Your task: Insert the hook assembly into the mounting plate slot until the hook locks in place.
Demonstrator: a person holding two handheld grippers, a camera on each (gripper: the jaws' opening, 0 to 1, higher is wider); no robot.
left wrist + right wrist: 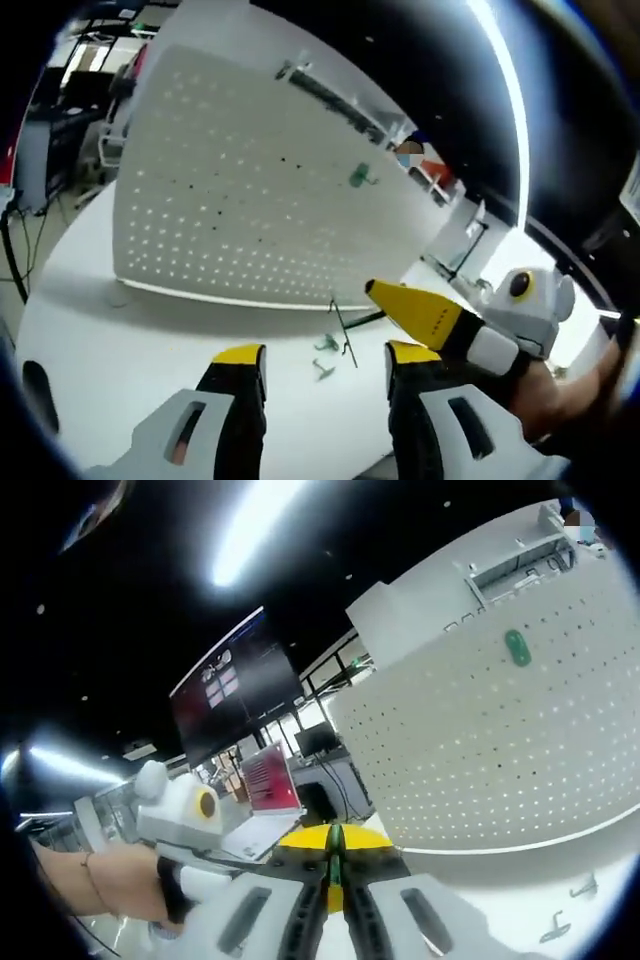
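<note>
Pegboard (pixel 250 190) stands upright on the white table (pixel 110 340), and one green hook (pixel 360 177) already hangs on its perforated face. My left claw (pixel 325 362) hovers low over the table with its yellow-tipped jaws spread apart, nothing between them. Just beyond them, on the tabletop near the board's lower edge, lie two small green hooks (pixel 325 357) beside a thin wire hook (pixel 343 335). My right claw (pixel 405 300) reaches in from the right, its yellow tip close above those loose pieces. In the right gripper view its jaws (pixel 333 865) are pressed together on something thin and green, too small for me to name. Behind, a dark monitor (pixel 235 695) and a laptop (pixel 270 780).
</note>
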